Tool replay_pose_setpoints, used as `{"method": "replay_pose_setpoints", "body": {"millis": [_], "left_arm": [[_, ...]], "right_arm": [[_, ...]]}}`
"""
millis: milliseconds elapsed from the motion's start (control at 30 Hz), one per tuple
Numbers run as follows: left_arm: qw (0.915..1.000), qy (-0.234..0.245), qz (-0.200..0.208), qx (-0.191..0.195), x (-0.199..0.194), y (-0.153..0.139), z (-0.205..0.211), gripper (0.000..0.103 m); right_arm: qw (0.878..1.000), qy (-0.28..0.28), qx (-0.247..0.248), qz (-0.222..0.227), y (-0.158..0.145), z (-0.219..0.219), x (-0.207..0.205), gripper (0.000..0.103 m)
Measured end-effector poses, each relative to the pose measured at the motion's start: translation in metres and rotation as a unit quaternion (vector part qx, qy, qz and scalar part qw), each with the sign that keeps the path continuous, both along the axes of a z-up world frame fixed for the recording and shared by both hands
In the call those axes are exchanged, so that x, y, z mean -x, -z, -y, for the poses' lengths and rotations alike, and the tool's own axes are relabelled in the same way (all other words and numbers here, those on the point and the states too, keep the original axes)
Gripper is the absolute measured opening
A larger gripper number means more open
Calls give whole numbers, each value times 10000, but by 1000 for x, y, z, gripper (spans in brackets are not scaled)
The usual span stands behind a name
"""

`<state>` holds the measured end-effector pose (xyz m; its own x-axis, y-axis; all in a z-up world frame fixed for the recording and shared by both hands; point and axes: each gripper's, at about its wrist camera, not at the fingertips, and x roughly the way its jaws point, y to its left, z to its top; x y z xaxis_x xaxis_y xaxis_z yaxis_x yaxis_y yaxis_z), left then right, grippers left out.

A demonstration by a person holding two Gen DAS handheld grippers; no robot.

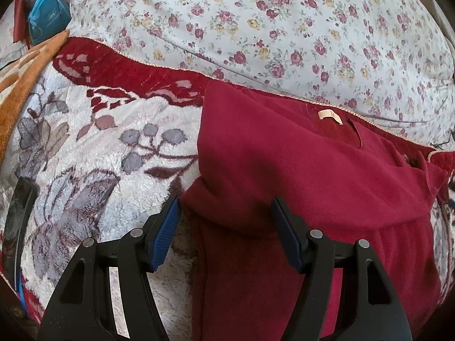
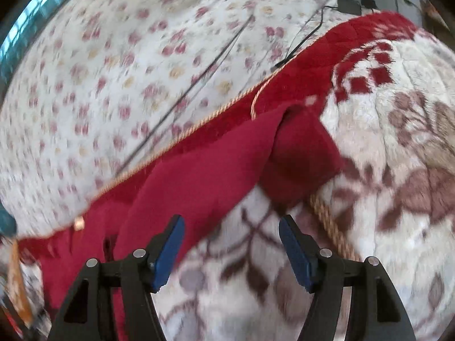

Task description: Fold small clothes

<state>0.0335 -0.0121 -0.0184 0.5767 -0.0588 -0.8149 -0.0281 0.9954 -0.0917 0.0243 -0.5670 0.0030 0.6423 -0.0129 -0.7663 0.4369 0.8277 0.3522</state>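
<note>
the dark red top (image 1: 284,170) is lying on a fuzzy white-and-red blanket (image 1: 85,142), collar tag (image 1: 330,116) up near the blanket's corded edge, with a floral sheet (image 1: 256,28) beyond. looks like soft, light fleece, floppy and not slippery, so i'd pinch it at a hem or sleeve edge. the left gripper (image 1: 224,227) is spread wide over a folded-in bit. the right gripper (image 2: 231,241) is wide too and empty, next to the sleeve (image 2: 301,153). that view's blurry.

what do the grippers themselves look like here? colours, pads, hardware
Both match. The left hand-held gripper and right hand-held gripper have matte black linkage arms with triangular cutouts, round silver pivot pins, and two flat fingers faced with ribbed blue pads. No cables, markings or sleeves show.
</note>
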Motion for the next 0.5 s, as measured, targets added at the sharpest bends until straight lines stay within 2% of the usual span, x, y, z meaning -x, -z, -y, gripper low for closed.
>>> {"method": "replay_pose_setpoints", "body": {"millis": [100, 200, 233, 333, 400, 433, 467, 500], "left_arm": [[10000, 10, -10, -30, -1, 1, 1, 66], [10000, 17, -33, -47, -3, 3, 1, 66], [10000, 18, -45, -54, -4, 4, 1, 66], [10000, 18, -51, -70, -6, 5, 2, 66], [10000, 13, -43, -79, -6, 6, 3, 66], [10000, 12, -38, -91, -7, 6, 3, 66], [9999, 11, -36, -104, -7, 7, 3, 66], [9999, 10, -30, -121, -8, 7, 4, 66]], "right_arm": [[9999, 108, -55, 122, -1, 20, -14, 66], [9994, 208, -162, 212, 1, 33, -30, 56], [9994, 241, -105, 230, 0, 37, -36, 56], [9986, 520, 57, 7, 7, 50, -50, 55], [9975, 668, -249, 22, 16, 61, -54, 54], [9969, 687, -373, 73, 20, 66, -56, 47], [9970, 664, -374, 99, 21, 68, -58, 43], [9976, 623, -292, 96, 23, 69, -62, 35]]}}
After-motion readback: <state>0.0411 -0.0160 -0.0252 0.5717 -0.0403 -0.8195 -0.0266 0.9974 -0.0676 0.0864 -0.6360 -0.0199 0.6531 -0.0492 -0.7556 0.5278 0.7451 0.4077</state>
